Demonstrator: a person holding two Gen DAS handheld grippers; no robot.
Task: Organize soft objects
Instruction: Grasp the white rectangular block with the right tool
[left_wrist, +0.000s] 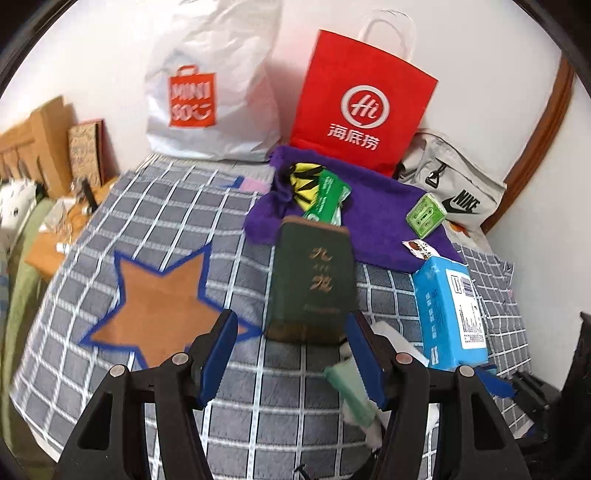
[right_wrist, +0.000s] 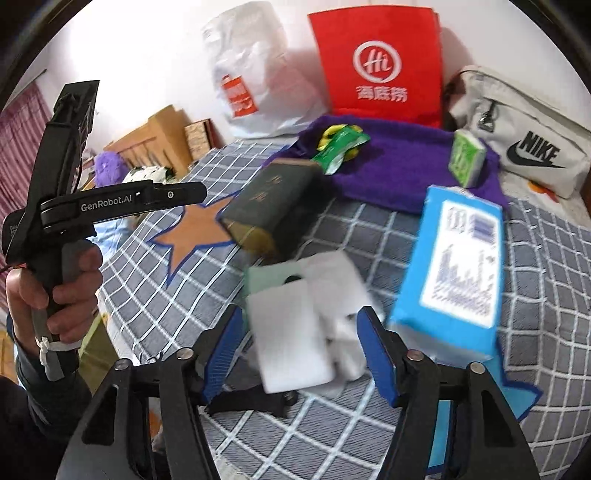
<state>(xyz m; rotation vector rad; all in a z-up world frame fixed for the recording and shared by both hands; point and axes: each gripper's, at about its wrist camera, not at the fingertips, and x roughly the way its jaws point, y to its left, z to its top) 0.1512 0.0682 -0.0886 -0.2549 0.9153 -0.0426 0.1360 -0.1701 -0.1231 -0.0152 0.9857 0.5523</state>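
Observation:
On the grey checked bedspread (left_wrist: 177, 229) a purple towel (left_wrist: 373, 206) lies by the wall with a green tissue pack (left_wrist: 325, 199), a yellow-black cloth (left_wrist: 303, 181) and a small green box (left_wrist: 425, 215) on it. A dark green book (left_wrist: 312, 282) stands just ahead of my open, empty left gripper (left_wrist: 291, 350). A blue tissue pack (left_wrist: 448, 312) lies to its right. In the right wrist view my open right gripper (right_wrist: 301, 349) straddles a white foam block (right_wrist: 291, 343), with a pale green piece (right_wrist: 267, 278) behind it. The blue pack (right_wrist: 454, 273) and book (right_wrist: 273, 206) lie beyond.
A white Miniso bag (left_wrist: 210, 85), a red paper bag (left_wrist: 364, 99) and a grey Nike bag (left_wrist: 452, 188) lean on the wall. An orange star patch (left_wrist: 162, 310) marks the bedspread. A wooden headboard and nightstand (left_wrist: 48, 147) are left. The left gripper's handle (right_wrist: 70, 206) shows, hand-held.

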